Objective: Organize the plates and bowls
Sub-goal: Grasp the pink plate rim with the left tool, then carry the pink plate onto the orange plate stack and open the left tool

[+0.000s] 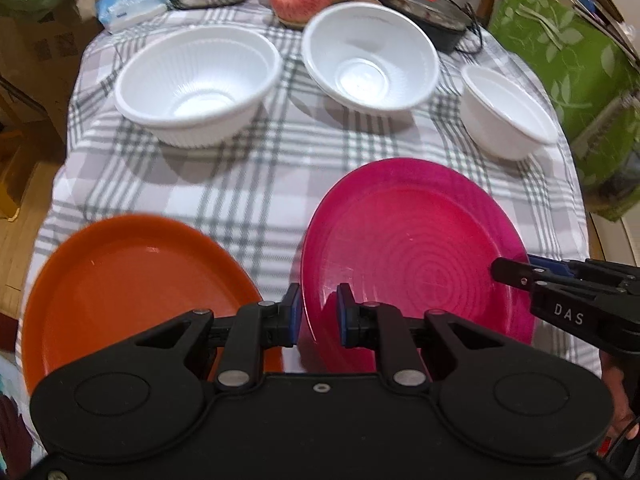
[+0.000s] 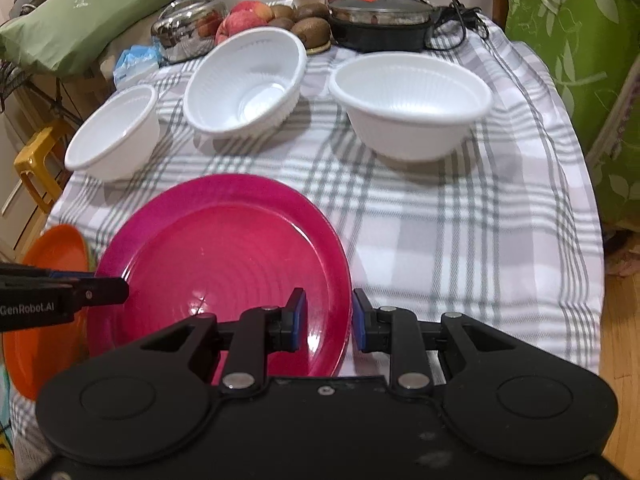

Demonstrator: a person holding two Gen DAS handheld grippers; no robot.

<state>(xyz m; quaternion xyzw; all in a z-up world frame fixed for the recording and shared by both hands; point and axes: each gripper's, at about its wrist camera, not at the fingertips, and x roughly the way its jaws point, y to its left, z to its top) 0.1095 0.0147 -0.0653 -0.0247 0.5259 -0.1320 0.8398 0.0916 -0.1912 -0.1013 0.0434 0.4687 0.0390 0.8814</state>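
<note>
Looking over the checked tablecloth (image 2: 460,240), I take the big things first: the pink plate (image 1: 412,232) lies flat near my edge of the table, and the orange plate (image 1: 132,280) lies flat just to its left, the two rims close together but, as far as I can tell, not overlapping. Behind them stand three white bowls in a row, well apart from the plates: a wide ribbed bowl (image 1: 196,84), a second wide bowl (image 1: 372,60) tipped a little, and a small bowl (image 1: 508,112). What matters for my next move is how the pink plate sits between my two tools. My left gripper (image 1: 318,314) has the plate's left rim running up between its blue pads, jaws drawn nearly together and pinching that rim. My right gripper (image 2: 329,320) does the same on the opposite rim, jaws equally close and clamped on the edge. So the plate spans from one tool to the other, held on both sides, its face level. The orange plate lies directly to the left of that, nearer my left hand. I judge the likely step is stacking pink onto orange, which calls for carrying it leftward with both hands kept level together; if one side leads, the thin rim could slip from the pads.
</note>
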